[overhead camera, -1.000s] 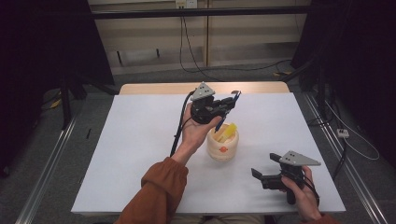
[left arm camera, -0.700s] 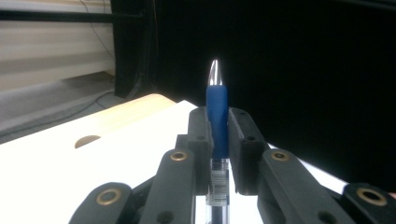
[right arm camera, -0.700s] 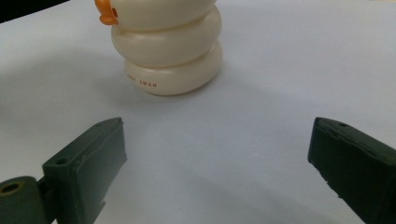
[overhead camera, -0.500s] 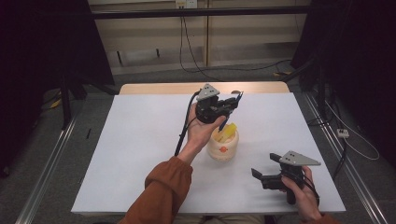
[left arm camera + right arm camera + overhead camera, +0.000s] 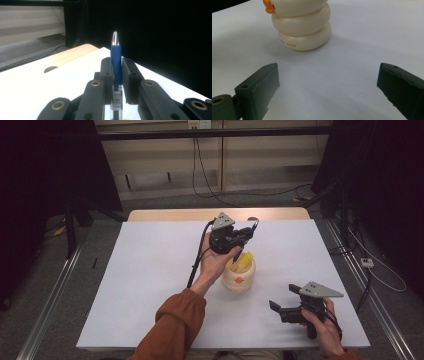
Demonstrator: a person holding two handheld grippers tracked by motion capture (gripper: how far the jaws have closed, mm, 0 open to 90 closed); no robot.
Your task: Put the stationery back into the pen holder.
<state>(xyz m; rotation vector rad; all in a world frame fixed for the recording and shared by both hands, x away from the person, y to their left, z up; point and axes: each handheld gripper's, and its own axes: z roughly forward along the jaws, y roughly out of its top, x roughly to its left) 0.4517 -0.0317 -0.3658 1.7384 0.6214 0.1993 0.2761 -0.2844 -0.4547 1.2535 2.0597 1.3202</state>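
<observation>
My left gripper (image 5: 248,231) hangs over the middle of the white table, shut on a pen (image 5: 254,226). In the left gripper view the pen (image 5: 116,57) has a blue grip and a silver tip and stands clamped between the two black jaws of the left gripper (image 5: 117,65). Just below sits a cream ringed pen holder (image 5: 239,279) with something yellow (image 5: 246,261) in its mouth. The pen's lower end points toward that mouth. My right gripper (image 5: 283,298) rests open at the front right, nothing in it. In its own view the right gripper (image 5: 328,87) faces the holder (image 5: 300,25).
The white table top (image 5: 150,270) has free room to the left and at the far side. A strip of bare wood (image 5: 200,214) runs along the far edge. Beyond it lie a dark floor and cables. The left gripper's cable (image 5: 196,262) trails over the table.
My left gripper, with the pen in it, has drifted slightly to the right above the holder. The right gripper has stayed put.
</observation>
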